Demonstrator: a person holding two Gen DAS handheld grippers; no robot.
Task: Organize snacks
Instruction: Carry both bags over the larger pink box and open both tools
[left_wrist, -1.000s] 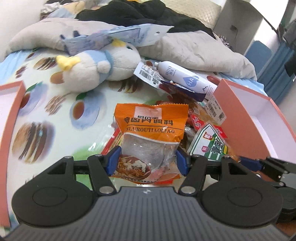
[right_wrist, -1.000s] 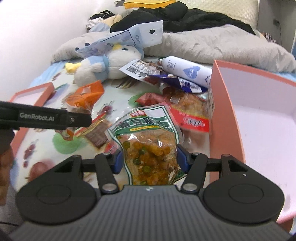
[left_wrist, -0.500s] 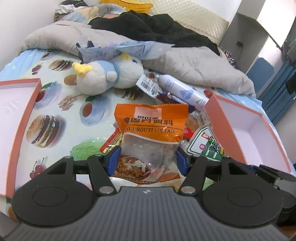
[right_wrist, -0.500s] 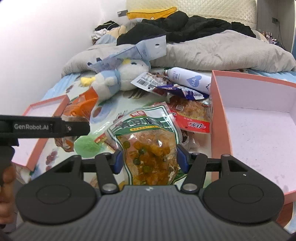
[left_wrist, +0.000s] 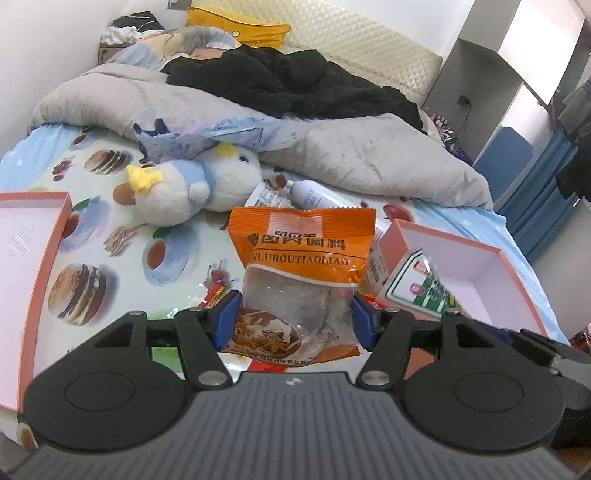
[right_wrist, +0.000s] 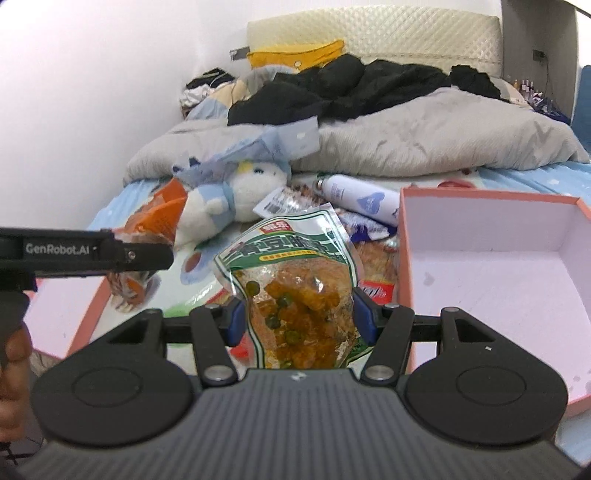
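My left gripper (left_wrist: 293, 321) is shut on an orange seasoning packet (left_wrist: 303, 254), held upright above the bed. My right gripper (right_wrist: 295, 319) is shut on a green pea snack bag (right_wrist: 295, 288), also lifted off the bed. In the right wrist view the left gripper (right_wrist: 140, 254) crosses the left side with the orange packet (right_wrist: 162, 218) in it. A pink box (right_wrist: 495, 258) lies open to the right, another pink box (left_wrist: 26, 266) to the left. More snack packets (right_wrist: 376, 254) lie on the printed sheet between them.
A blue-and-white plush bird (left_wrist: 192, 184) and a white spray bottle (right_wrist: 362, 199) lie behind the snacks. A grey duvet (left_wrist: 351, 147) with black clothes (left_wrist: 295, 85) fills the back of the bed. A hand (right_wrist: 13, 354) holds the left gripper's grip.
Both grippers have risen with their packets, so the bed, plush bird and both pink boxes look further away and more of the room shows.
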